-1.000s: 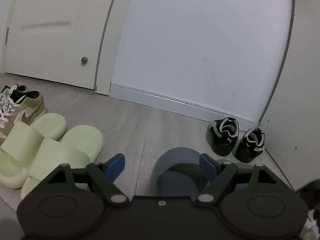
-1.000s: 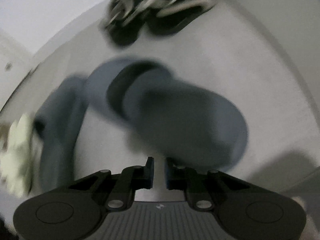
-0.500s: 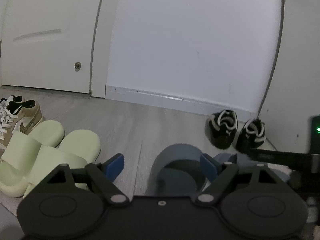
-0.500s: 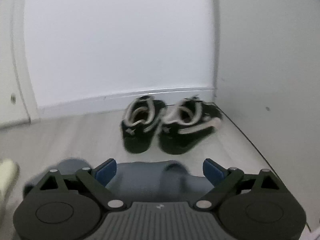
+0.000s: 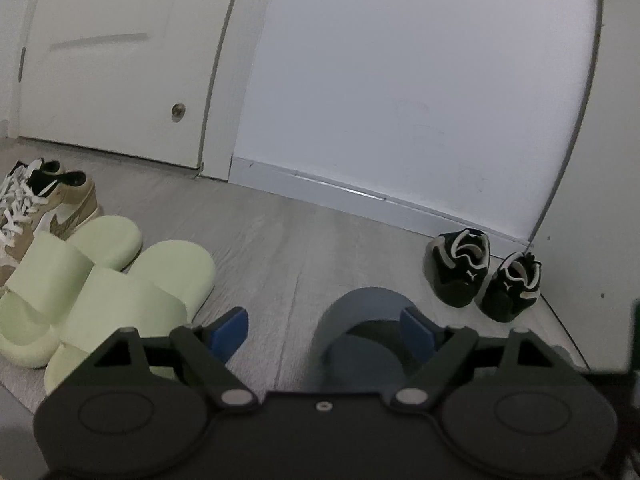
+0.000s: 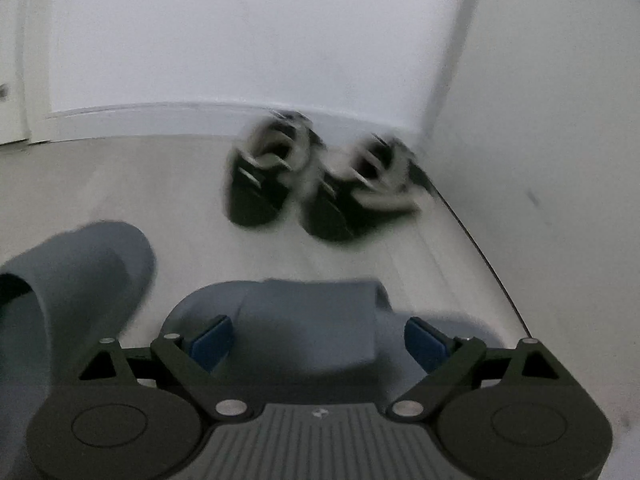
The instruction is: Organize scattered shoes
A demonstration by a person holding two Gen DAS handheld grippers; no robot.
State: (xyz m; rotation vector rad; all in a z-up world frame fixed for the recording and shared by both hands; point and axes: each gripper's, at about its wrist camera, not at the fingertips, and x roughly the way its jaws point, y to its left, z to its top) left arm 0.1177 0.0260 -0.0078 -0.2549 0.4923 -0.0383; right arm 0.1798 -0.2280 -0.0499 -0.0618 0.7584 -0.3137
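Observation:
Two blue-grey slides lie on the grey wood floor. One slide sits just ahead of my open left gripper, by its right finger. In the right wrist view that slide lies at the left, and the second slide lies between the spread fingers of my open right gripper. A pair of black and white sneakers stands in the far right corner by the wall; the pair also shows blurred in the right wrist view. A pair of light green slides lies at the left.
Tan and white sneakers lie at the far left beyond the green slides. A white door and a white wall with baseboard close the back. A side wall bounds the right.
My right gripper has opened wide and swung level over the second blue slide. The left gripper has stayed open, its view shifting slightly.

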